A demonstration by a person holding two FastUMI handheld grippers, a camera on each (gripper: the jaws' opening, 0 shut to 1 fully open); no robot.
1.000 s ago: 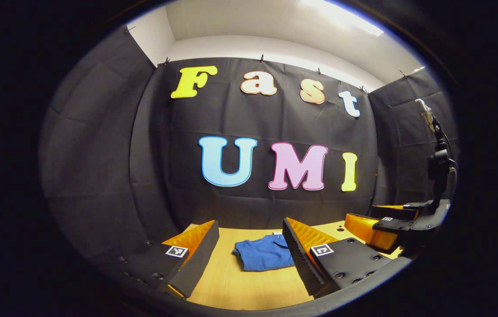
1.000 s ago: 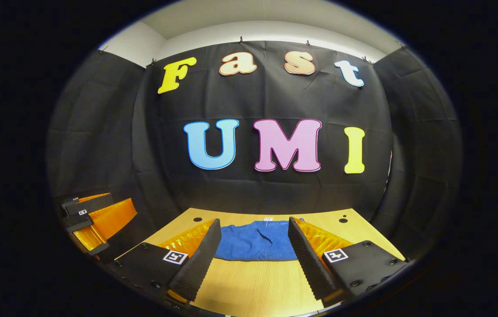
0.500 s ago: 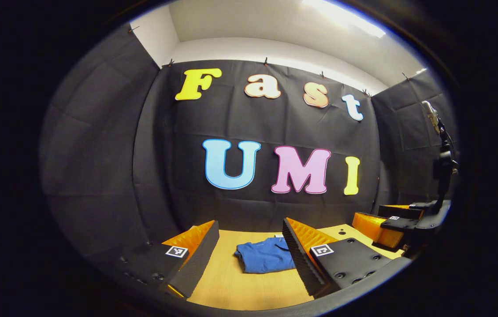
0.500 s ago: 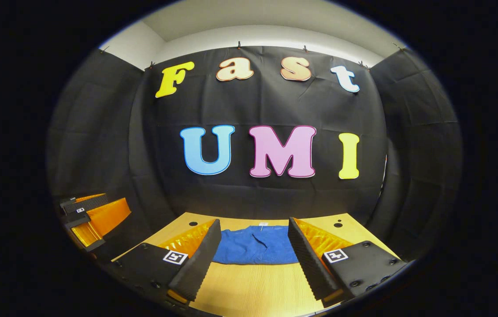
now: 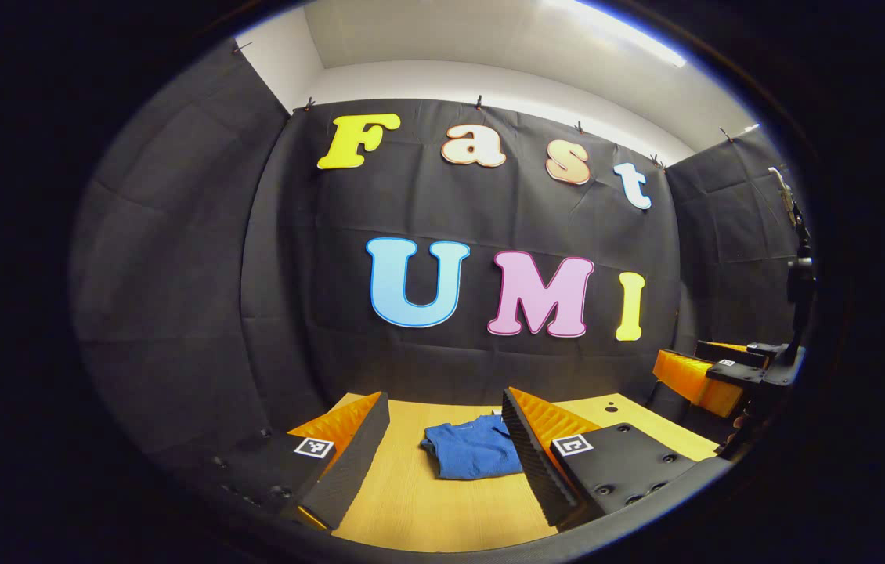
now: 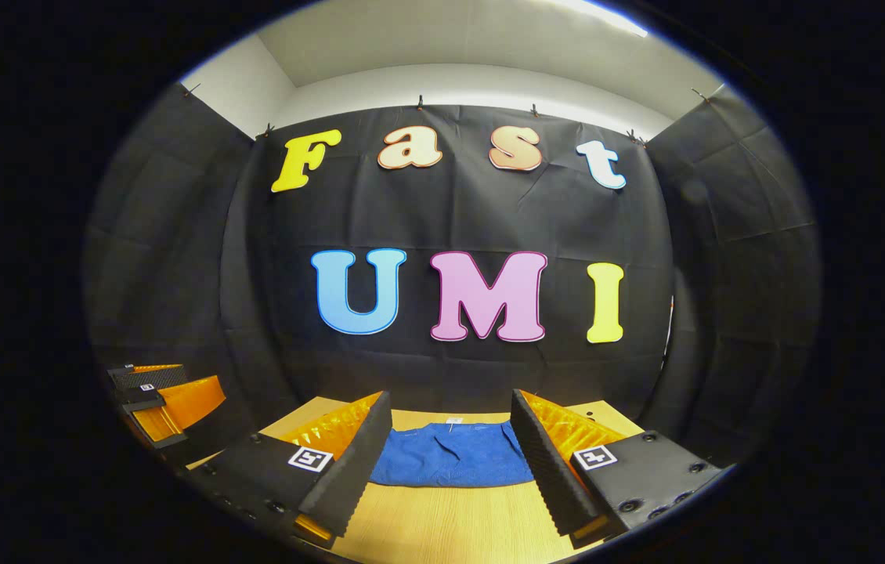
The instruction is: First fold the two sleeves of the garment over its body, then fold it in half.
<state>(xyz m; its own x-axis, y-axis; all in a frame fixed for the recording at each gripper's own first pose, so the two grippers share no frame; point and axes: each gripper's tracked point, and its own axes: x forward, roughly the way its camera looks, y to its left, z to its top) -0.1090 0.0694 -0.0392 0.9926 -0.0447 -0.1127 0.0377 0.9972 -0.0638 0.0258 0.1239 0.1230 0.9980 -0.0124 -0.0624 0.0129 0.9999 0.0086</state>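
Note:
A blue garment lies folded into a small, flat rectangle on the wooden table; the right gripper view shows the garment with a small white tag at its far edge. My left gripper is open, held above the table short of the cloth, with nothing between its fingers. My right gripper is open too and holds nothing. At the right edge of the left gripper view, the right gripper hangs above the table. The left gripper sits at the left edge of the right gripper view.
Black cloth walls close in the booth at the back and on both sides. The table top has small round holes near its far right corner. A camera stand rises at the far right.
Both grippers have drawn back and up from the folded garment, which looks smaller and lower now. In the left gripper view the right gripper has moved right and higher.

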